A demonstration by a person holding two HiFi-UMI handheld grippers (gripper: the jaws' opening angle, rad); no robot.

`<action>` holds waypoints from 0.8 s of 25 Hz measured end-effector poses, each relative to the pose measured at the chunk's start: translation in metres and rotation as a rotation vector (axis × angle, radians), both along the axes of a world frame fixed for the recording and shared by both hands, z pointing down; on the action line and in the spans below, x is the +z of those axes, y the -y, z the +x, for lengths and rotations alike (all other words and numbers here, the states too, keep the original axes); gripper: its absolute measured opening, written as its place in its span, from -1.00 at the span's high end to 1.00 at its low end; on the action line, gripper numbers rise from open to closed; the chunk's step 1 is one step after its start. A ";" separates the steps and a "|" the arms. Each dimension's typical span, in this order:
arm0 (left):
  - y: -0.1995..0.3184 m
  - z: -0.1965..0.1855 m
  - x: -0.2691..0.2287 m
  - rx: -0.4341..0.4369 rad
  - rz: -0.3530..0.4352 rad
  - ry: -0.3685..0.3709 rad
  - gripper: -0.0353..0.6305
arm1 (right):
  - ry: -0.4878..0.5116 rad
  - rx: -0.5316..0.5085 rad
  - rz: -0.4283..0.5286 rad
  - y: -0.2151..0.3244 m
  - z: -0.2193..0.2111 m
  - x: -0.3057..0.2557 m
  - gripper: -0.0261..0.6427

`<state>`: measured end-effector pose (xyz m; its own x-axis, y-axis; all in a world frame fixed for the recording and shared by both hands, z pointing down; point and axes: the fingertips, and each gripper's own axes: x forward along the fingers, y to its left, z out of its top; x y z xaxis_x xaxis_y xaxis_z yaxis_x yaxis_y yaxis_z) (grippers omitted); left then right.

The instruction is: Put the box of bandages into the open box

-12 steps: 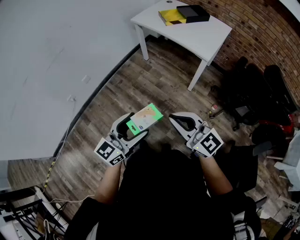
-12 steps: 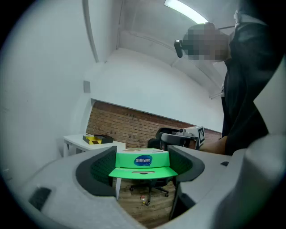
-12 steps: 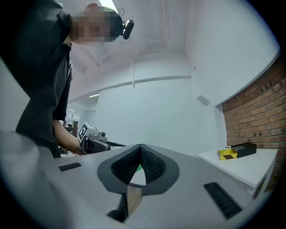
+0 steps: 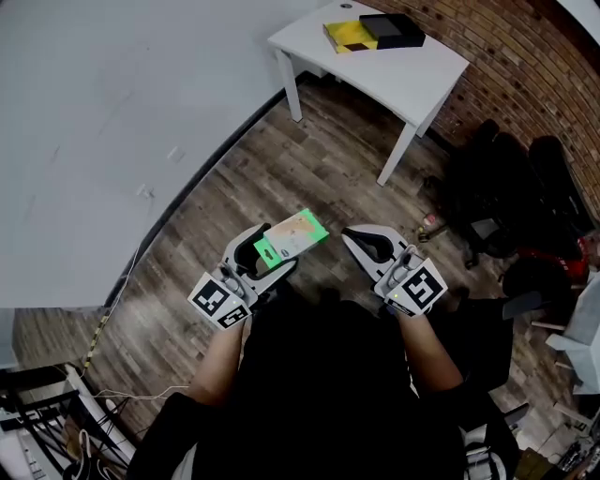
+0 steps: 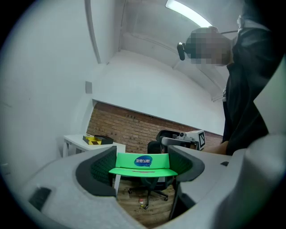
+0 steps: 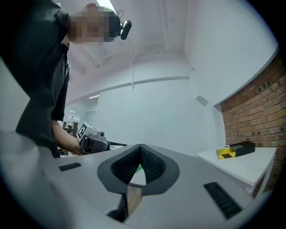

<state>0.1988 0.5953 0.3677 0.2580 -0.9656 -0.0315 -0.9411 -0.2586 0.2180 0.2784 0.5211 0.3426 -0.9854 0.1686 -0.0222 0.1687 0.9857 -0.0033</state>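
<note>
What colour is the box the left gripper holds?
Flat bandage box: bright green, blue oval logo; clearest in left gripper view.

The lettering in the blue oval logo (image 5: 143, 160) on the green bandage box (image 5: 134, 171) cannot be read

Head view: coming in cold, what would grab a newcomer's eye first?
The bright green box of bandages, clamped in the left claw above the wooden floor, stands out most. Beside it the right claw is shut and empty. Far off at the top, a white table by the brick wall carries a yellow-and-black box and a black box.
</note>
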 end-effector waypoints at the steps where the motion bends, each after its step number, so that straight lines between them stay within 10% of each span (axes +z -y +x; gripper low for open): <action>1: 0.001 0.000 0.000 -0.004 0.003 -0.007 -0.16 | -0.001 0.002 -0.002 0.001 0.001 0.000 0.91; 20: 0.019 -0.004 0.005 0.015 -0.024 -0.034 -0.16 | 0.011 0.103 -0.068 0.051 0.029 0.008 0.90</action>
<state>0.1946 0.5762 0.3728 0.2714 -0.9623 -0.0169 -0.9292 -0.2666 0.2560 0.3077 0.4696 0.3510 -0.9971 0.0645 -0.0413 0.0673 0.9953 -0.0693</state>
